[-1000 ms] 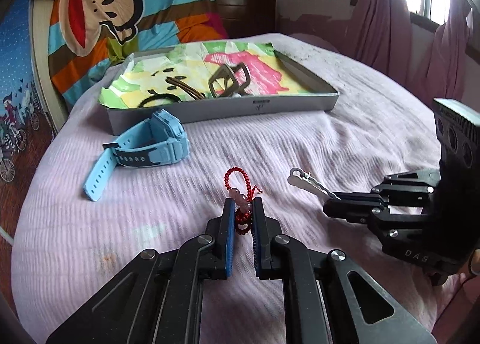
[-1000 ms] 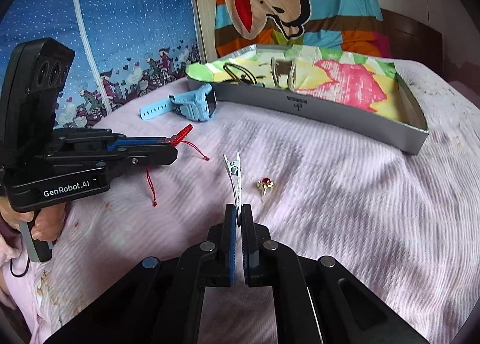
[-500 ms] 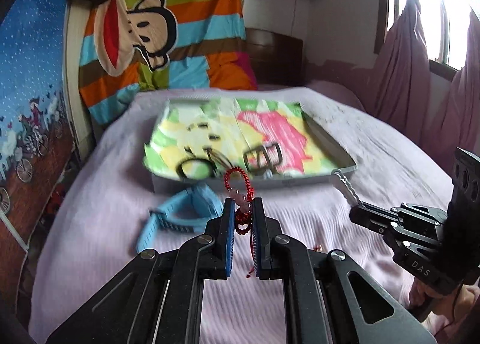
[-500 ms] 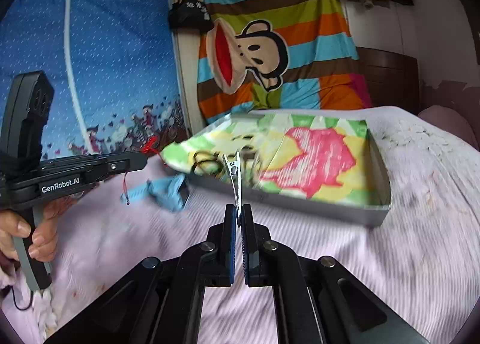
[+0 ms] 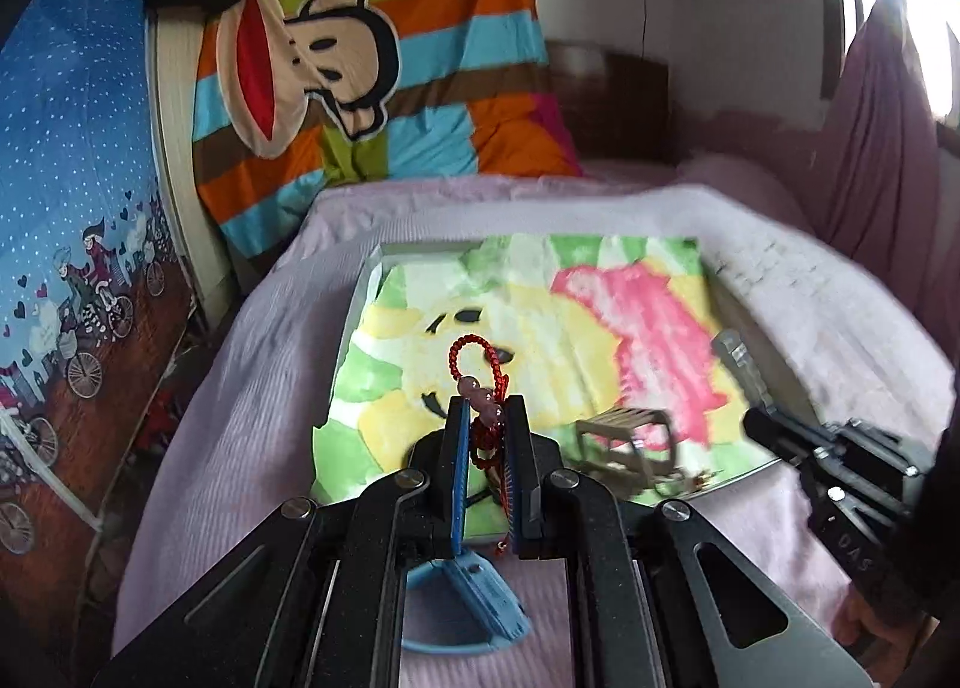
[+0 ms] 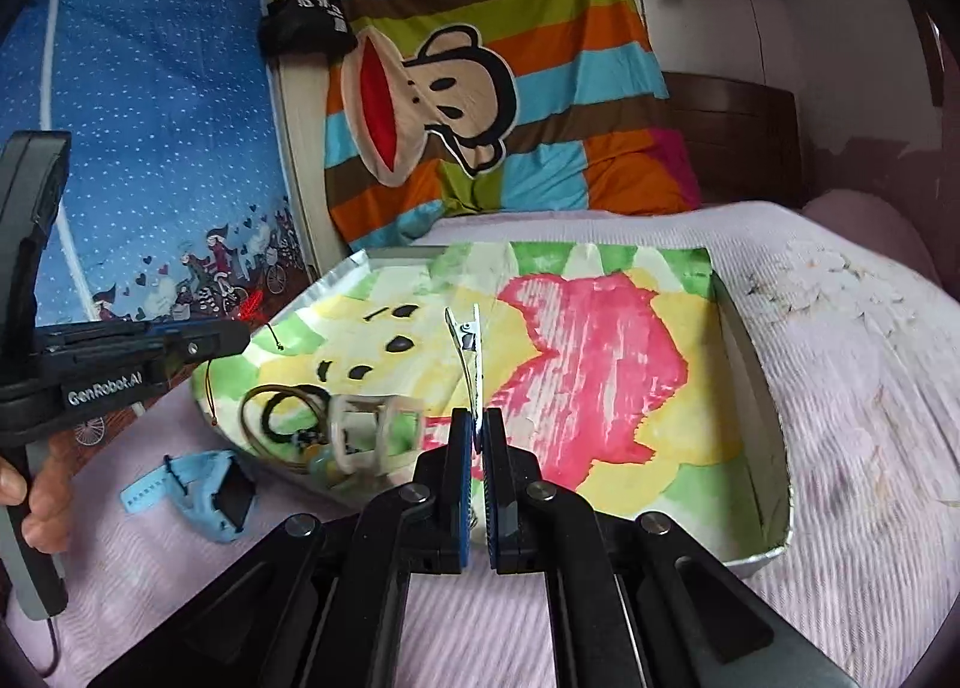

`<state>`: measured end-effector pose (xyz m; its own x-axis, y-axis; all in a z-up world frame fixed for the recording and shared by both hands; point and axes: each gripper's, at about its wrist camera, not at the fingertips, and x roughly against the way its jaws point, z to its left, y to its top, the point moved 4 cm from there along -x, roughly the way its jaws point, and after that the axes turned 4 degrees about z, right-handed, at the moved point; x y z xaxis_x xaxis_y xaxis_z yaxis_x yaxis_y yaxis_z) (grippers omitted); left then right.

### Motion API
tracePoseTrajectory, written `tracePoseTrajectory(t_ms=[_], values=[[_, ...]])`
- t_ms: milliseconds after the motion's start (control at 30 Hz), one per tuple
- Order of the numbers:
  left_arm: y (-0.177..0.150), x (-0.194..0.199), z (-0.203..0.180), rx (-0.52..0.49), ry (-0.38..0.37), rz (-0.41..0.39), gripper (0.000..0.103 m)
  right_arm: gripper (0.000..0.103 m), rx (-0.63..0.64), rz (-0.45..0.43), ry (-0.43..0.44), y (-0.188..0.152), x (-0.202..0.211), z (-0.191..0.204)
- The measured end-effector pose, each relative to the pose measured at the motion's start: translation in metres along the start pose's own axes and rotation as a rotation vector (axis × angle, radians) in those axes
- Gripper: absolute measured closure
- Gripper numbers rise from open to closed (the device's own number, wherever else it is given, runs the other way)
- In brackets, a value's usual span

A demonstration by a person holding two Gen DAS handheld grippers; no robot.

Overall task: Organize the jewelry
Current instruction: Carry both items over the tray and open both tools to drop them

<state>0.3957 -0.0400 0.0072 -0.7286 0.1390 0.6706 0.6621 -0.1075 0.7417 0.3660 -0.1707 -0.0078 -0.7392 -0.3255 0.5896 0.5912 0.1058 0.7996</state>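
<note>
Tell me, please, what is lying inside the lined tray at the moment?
Inside the tray, on its colourful paper lining, lie a beige hair claw clip and dark hair ties; anything behind the right claw is hidden.

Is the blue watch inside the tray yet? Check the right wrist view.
No. The blue watch lies on the pink bedspread, outside the tray, beside its near left corner.

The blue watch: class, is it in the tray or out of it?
Out. The blue watch lies on the pink bedspread just outside the tray, near the corner that holds the hair ties.
</note>
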Motion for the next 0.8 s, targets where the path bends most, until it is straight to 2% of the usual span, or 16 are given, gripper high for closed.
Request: tracePoseTrajectory(t_ms=[200,433,600,633,733,800], values=[[-0.007,-0.050,-0.001,-0.018,0.030,0.126,0.095,0.099,0.000,0.097,0.015,-0.012,-0.031,-0.005],[-0.026,-0.073,-0.001,-0.035,0.064,0.151,0.095,0.098,0.011,0.124,0.037,-0.015,-0.035,0.002],[-0.034,-0.081,0.004,0.008,0.045,0.184,0.094,0.097,0.002,0.128,0.043,-0.013,-0.036,0.001],[-0.036,-0.081,0.005,0.015,0.046,0.173,0.094,0.095,0.003,0.124,0.042,-0.013,-0.035,0.001],[-0.038,-0.074,0.007,0.031,0.019,0.137,0.093,0.076,0.021,0.099,0.033,-0.014,-0.032,0.004],[-0.039,-0.067,0.009,0.055,-0.002,0.112,0.089,0.074,0.041,0.070,0.024,-0.013,-0.026,0.008]])
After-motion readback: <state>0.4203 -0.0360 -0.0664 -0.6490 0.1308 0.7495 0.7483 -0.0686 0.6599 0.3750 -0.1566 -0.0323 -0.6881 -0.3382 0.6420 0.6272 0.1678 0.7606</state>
